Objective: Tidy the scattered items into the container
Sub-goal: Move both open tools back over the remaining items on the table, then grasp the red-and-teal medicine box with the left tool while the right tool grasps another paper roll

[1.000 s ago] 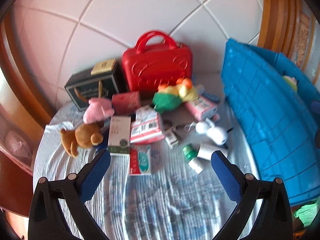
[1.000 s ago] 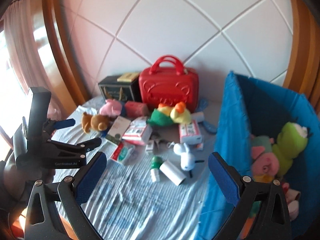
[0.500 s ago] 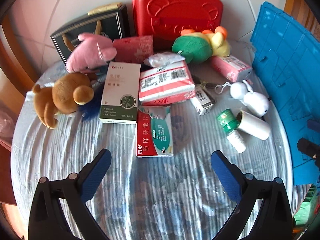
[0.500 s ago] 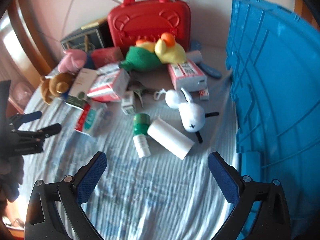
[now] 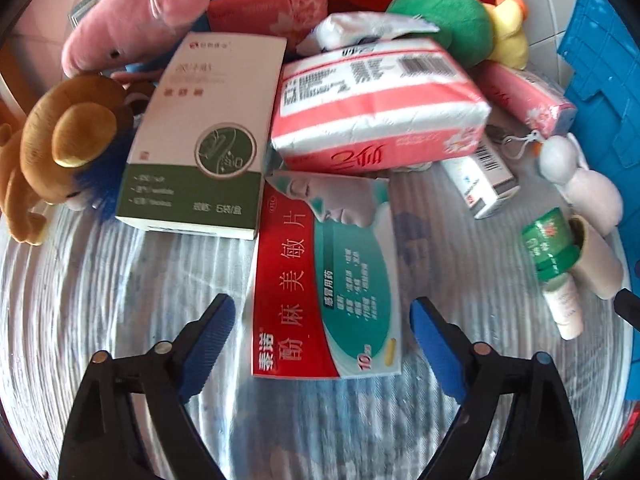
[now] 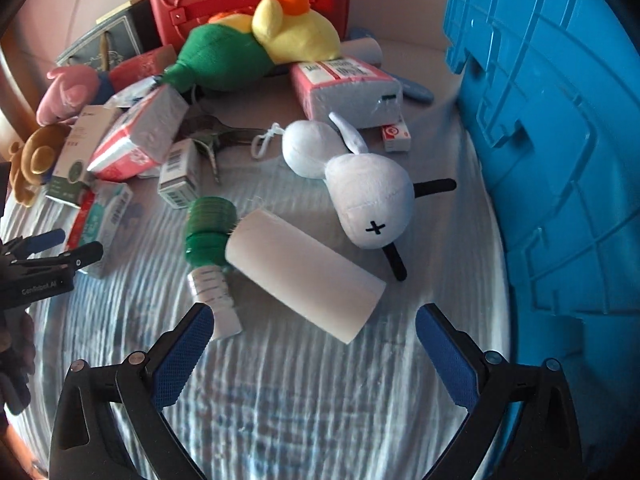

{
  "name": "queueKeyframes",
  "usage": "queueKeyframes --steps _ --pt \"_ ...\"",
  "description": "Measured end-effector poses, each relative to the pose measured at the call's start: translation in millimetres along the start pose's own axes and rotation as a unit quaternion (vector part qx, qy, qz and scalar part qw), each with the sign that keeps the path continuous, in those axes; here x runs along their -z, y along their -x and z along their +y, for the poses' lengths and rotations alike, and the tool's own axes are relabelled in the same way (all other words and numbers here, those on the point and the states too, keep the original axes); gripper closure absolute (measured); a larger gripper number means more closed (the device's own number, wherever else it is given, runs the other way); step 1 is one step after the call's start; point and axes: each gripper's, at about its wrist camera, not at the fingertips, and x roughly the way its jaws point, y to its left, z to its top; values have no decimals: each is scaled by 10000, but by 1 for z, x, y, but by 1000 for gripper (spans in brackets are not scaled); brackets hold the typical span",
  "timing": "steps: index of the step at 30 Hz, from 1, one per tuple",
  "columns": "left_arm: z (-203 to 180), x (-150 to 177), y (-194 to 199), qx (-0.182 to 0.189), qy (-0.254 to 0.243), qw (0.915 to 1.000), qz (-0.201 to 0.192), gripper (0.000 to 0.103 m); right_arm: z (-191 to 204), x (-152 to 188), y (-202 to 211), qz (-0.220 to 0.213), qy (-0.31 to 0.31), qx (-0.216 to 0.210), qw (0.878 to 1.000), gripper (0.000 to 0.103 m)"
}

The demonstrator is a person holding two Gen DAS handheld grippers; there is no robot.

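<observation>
Although both tools are down among the clutter, neither has anything yet. Spread wide and empty, the left gripper (image 5: 320, 322) straddles the near end of the red and teal medicine box (image 5: 324, 292), which lies flat on the striped cloth (image 5: 120, 300) just in front of the green and white carton (image 5: 204, 140). That box looks light and thin, stiff enough along its long edges but easily crushed, and its far flap seems torn; I'd take it across the narrow width near the middle, with a gentle squeeze.

Equally wide and empty, the right gripper (image 6: 310, 328) points at the white roll (image 6: 304, 272), which lies on its side touching the green-capped bottle (image 6: 208, 248). It looks light, slightly soft and ready to roll away, so a pinch across its round body seems best. Just to its right stands the blue crate (image 6: 560, 140). Each tool comes in low, tilted forward toward the pile.
</observation>
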Motion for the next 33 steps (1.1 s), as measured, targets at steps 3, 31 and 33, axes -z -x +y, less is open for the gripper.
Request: queueKeyframes --steps 3,31,33 --pt "-3 -1 -4 -13 -83 9998 -186 17 0 -3 -14 42 22 75 10000 1" --pt "-5 19 31 286 -581 9965 -522 33 18 23 -35 734 -75 -798 9941 54" --pt "-11 26 33 194 -753 9955 -540 33 16 27 -34 756 -93 -800 9939 54"
